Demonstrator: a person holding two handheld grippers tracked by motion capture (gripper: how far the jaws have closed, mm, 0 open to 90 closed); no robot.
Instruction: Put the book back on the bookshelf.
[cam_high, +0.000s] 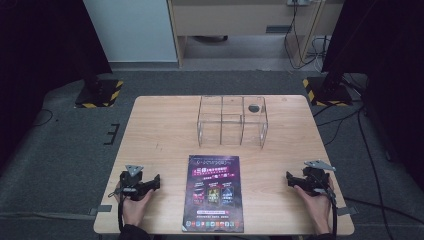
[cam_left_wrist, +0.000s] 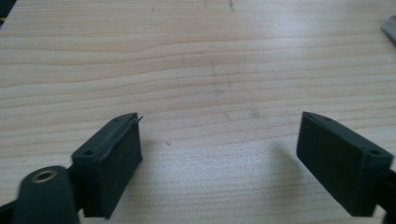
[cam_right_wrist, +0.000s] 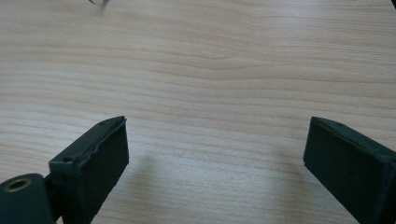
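A purple printed leaflet (cam_high: 213, 193) lies flat at the front middle of the wooden table (cam_high: 165, 125). Behind it stands a clear acrylic organiser (cam_high: 232, 121) with several compartments. My left gripper (cam_high: 154, 182) rests near the front left corner in a person's hand, to the left of the leaflet. In the left gripper view its jaws stand wide apart over bare wood (cam_left_wrist: 219, 140), so the left gripper is open. My right gripper (cam_high: 291, 179) rests near the front right corner. Its jaws are also spread wide over bare wood (cam_right_wrist: 217, 149) with nothing between them.
Black stands with yellow-striped bases (cam_high: 100, 93) (cam_high: 327, 90) sit on the grey floor beyond the table's far corners. Cables (cam_high: 370, 150) trail on the floor to the right. A small dark round thing (cam_high: 254, 107) shows in the organiser's far right compartment.
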